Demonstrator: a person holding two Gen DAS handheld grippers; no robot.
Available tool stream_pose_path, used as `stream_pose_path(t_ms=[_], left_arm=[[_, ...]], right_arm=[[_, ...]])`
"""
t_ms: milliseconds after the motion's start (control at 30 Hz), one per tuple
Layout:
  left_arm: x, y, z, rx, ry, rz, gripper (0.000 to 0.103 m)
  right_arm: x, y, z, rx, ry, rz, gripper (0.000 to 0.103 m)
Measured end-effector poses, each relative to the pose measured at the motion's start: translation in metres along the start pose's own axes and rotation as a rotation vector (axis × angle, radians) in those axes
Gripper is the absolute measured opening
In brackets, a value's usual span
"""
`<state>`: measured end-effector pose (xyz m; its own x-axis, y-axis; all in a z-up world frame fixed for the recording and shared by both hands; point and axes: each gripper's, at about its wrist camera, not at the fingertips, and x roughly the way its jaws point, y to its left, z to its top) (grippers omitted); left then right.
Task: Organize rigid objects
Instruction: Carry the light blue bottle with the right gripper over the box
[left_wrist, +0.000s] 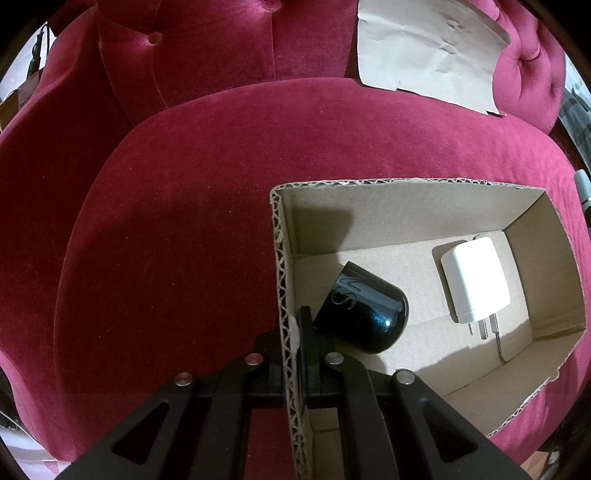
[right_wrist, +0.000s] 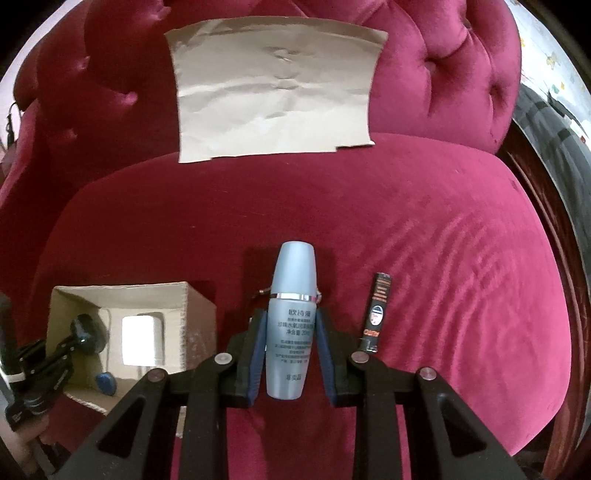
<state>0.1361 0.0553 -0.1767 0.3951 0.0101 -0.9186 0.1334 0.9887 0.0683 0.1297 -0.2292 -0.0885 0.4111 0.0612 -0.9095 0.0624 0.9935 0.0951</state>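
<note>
Clearly the right gripper fingers clamp the smooth blue bottle, which may slip; left gripper fingers pinch the cardboard box wall, which may tip

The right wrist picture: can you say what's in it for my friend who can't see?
The right gripper holds a pale blue bottle above a red velvet seat. A thin dark tube lies to its right, and an open cardboard box sits to its left.

Our right gripper has black linkage arms, round silver pivot pins and blue pads; our left gripper matches.
</note>
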Motion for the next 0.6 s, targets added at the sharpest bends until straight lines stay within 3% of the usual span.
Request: stream_pose_path(t_ms=[600], left_arm=[[-0.001,0.001,0.0,0.0,-0.001,-0.002,0.004]], right_arm=[[-0.015,0.07,-0.002,-0.134,-0.003,0.095,0.027]])
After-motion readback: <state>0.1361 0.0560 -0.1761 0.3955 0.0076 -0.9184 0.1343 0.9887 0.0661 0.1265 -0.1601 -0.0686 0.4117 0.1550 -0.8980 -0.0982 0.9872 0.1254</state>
